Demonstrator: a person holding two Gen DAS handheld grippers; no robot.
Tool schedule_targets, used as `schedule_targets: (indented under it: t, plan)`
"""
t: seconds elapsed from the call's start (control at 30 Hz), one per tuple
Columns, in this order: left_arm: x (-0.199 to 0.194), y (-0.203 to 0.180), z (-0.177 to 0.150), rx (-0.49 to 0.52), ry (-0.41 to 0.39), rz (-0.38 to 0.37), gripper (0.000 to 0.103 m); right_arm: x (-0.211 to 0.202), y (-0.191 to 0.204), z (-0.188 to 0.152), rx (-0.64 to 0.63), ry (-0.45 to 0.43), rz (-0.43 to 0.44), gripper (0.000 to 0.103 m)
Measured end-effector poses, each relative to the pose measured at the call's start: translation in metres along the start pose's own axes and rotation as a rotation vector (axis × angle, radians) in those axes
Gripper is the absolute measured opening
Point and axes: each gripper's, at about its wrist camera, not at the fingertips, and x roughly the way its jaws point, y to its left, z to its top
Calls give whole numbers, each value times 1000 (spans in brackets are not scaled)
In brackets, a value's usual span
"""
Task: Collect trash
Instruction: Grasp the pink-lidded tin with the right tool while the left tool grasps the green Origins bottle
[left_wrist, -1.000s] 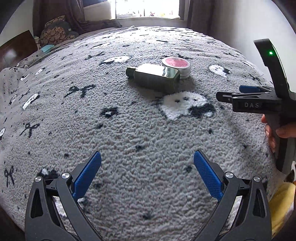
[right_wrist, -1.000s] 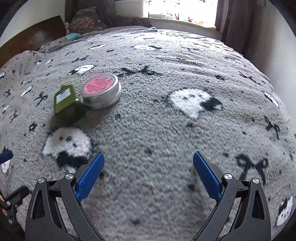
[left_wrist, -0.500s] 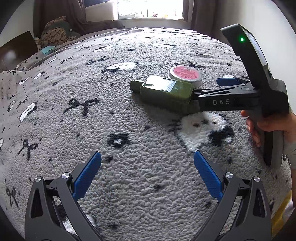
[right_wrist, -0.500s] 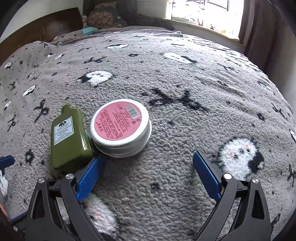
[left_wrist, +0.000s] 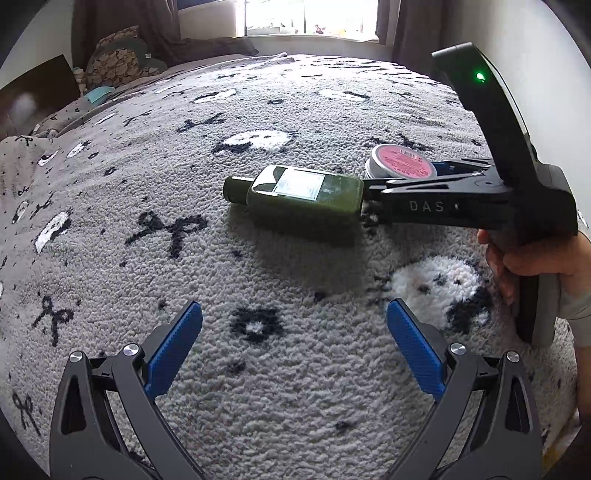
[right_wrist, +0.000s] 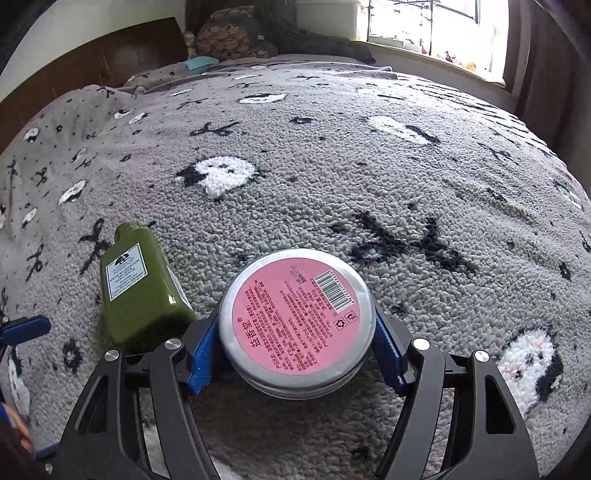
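The round metal tin (right_wrist: 296, 325) with the pink label lies flat on the grey patterned blanket (right_wrist: 369, 184) of the bed, directly between the two blue pads of the right hand-held gripper (right_wrist: 295, 354). The jaws are closing around it: in the right wrist view both pads sit at the tin's silver side wall, one on each side, apparently touching it, though how firmly they press cannot be told. The tin rests on the blanket, not lifted.

Just beside the tin, on its left in the right wrist view, lies a green bottle (right_wrist: 142, 291) on its side, white label up, cap pointing away from the camera. Its near end lies close to the gripper's left finger; contact cannot be told.

From the left wrist view, the right hand-held gripper (left_wrist: 402, 173) reaches in from the right edge, fingers aimed across the bed toward the tin (left_wrist: 400, 162), its body tilted down toward the blanket. A hand (left_wrist: 532, 254) wraps the handle below a lit green light. The bottle (left_wrist: 299, 199) lies in front of the gripper's nearer finger.

The left hand-held gripper (left_wrist: 293, 339) hovers over bare blanket, angled downward, its blue pads spread wide with nothing between them, well short of the bottle.
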Motion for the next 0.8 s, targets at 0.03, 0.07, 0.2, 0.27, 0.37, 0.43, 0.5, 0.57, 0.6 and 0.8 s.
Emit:
schedule_targets:
  t: [0.03,0.07,0.2,0.27,0.37,0.43,0.5,0.57,0.6,0.8]
  plan:
    - [3,-1,4,-6,-1,-7,95,-1,-2,0,-2,0,-4,71]
    - [6,-2,9,-10,-4,-13,95,-4,-7,-1,-2,1,-16,71]
    - [23,-9,30,-14,-7,-21,95,-13,-27,-6,2,6,-68,71]
    - [33,-12,40,-14,-7,-18,95,-19,-40,-11,4,5,-91,71]
    - [45,-13,51,-37,-3,-31,95,-28,-60,-20,17,4,-111,71]
    - [53,-12,59,-60,-5,-24,95,-33,-73,-25,28,2,-118,71]
    - [60,-13,66,-71,-4,-20,95,-38,-85,-29,47,-4,-123,71]
    - [67,-13,72,-76,2,-17,95,-42,-93,-33,60,-10,-125,71]
    - [71,-14,74,-77,6,-13,95,-44,-96,-34,63,-13,-127,71]
    - [80,-16,76,-72,23,14,81,-48,-100,-38,77,-29,-121,71]
